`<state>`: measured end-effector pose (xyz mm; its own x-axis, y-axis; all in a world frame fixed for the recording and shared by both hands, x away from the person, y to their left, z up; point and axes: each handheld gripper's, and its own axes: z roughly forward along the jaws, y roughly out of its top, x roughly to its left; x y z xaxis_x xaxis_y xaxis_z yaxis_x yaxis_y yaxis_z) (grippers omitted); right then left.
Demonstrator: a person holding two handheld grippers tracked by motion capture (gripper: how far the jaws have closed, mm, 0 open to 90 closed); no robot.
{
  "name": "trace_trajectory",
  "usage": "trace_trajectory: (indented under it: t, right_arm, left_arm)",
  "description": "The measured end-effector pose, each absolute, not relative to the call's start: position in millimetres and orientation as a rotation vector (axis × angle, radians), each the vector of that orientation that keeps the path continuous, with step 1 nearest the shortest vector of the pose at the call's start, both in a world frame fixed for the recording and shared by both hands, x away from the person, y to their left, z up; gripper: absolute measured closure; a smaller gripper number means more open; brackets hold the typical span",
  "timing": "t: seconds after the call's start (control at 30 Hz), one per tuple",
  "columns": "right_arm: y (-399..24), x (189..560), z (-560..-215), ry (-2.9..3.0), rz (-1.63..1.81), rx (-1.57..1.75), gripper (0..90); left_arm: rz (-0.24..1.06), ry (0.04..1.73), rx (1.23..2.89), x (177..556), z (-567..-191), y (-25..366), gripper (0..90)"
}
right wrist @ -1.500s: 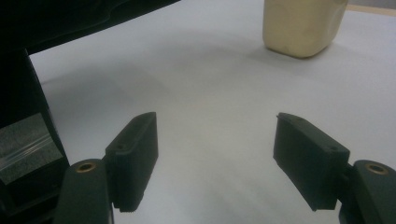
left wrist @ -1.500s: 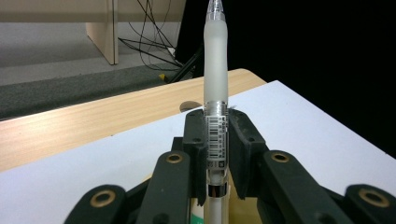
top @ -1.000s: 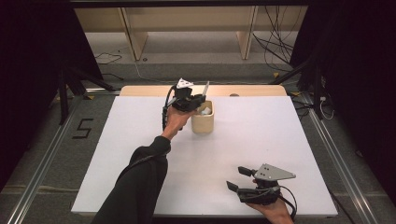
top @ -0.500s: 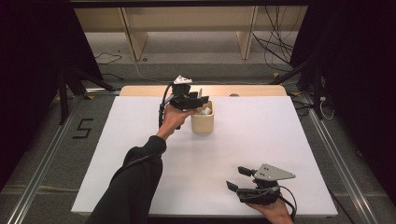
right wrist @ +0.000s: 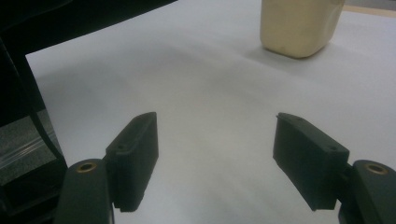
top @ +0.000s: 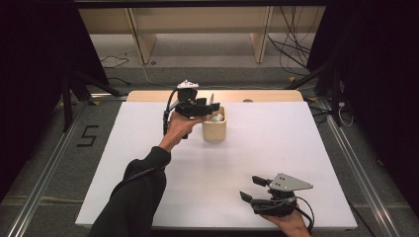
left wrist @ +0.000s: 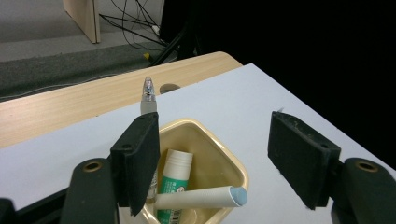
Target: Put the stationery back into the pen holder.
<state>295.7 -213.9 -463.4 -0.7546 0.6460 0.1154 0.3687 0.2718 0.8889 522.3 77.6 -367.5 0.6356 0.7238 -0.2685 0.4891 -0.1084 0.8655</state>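
Note:
A cream square cup stands at the far middle of the white table. In the left gripper view the cup holds a grey pen standing upright, a green-and-white glue stick and a white cylinder with a pale blue end. My left gripper hovers just above and to the left of the cup; its jaws have just been opening. They stand open, and the pen leans behind the left pad without being pressed. My right gripper rests open near the front right edge, nothing between its pads.
The table's white top ends in a wooden strip with a round hole at the far edge. Beyond it lie floor cables and wooden shelf legs. The cup shows far ahead in the right gripper view.
The left gripper's jaws have opened and the hand has lifted a little and drawn left from the cup. The pen stays standing in the cup. The right gripper has not moved.

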Motion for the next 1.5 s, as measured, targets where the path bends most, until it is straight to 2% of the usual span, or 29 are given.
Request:
trace_trajectory:
  t: [0.3,0.57,1.5]
  right_arm:
    - [-214,296,-463,2.277,1.474,0.934,31.5]
    - [-214,295,-463,2.272,1.48,0.941,31.5]
    - [-215,297,-463,2.265,1.489,0.954,31.5]
  left_arm:
    - [0.262,0.992,1.769,517,-363,85,30.9]
    - [0.25,0.982,1.777,506,-366,92,23.8]
    - [0.249,0.9,1.807,453,-389,104,20.3]
